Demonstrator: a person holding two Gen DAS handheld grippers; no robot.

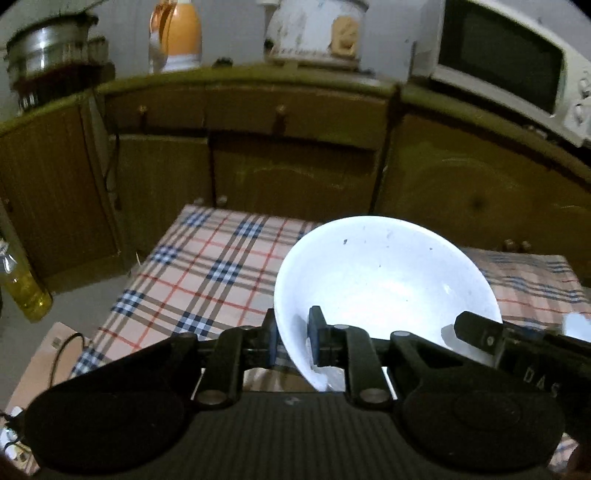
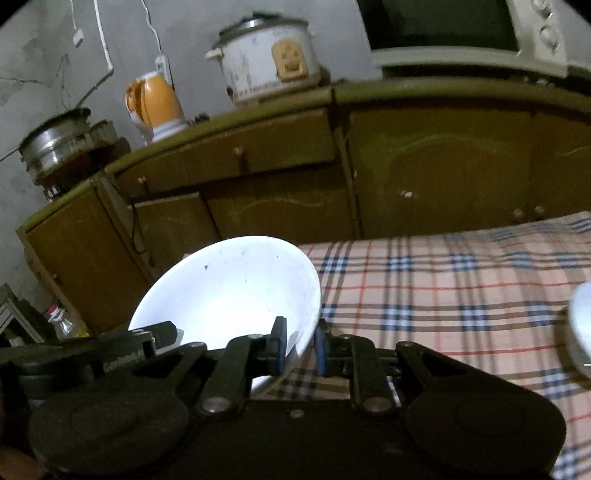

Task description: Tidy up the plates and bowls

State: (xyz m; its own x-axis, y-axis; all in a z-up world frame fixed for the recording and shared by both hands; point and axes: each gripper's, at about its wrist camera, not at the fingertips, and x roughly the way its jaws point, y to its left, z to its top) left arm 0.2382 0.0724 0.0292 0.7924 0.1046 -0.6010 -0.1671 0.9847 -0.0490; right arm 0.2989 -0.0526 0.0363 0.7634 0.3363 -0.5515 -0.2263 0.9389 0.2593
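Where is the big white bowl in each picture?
Left wrist view: the white bowl sits right of centre, low, its rim between the left gripper fingers.
Right wrist view: the white bowl sits left of centre, low, its rim between the right gripper fingers.
Shared landmark: the rice cooker on the cabinet.

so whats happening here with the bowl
A person is holding one white bowl with both handheld grippers at once. The left gripper pinches its rim on one side, the right gripper the opposite side, jaws closed on the wall. The bowl is tilted above the plaid tablecloth. Another white dish sits at the right edge.
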